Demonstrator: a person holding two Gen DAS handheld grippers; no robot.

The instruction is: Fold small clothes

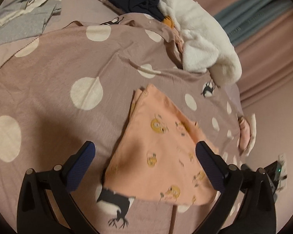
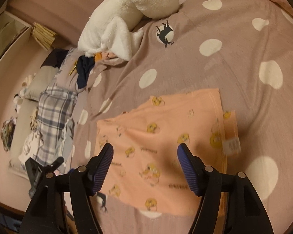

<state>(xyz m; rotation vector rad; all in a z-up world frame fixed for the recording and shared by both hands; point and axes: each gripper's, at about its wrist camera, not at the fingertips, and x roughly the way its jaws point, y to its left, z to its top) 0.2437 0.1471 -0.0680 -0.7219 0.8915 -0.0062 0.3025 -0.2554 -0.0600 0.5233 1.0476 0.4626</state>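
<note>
A small peach garment with yellow cartoon prints [image 1: 162, 152] lies folded flat on the polka-dot bed cover [image 1: 58, 74]. My left gripper [image 1: 146, 148] is open above its near part, with its right finger [image 1: 207, 156] over the cloth and holding nothing. In the right wrist view the same garment [image 2: 160, 136] lies flat with a label at its right edge [image 2: 232, 146]. My right gripper [image 2: 145, 149] is open just above it and empty.
A white fluffy garment [image 1: 201, 33] and dark navy clothes [image 1: 138, 0] lie in a pile at the far side of the bed. Plaid and grey bedding [image 2: 52, 113] lies along the left. The bed edge and curtain [image 1: 267, 48] are to the right.
</note>
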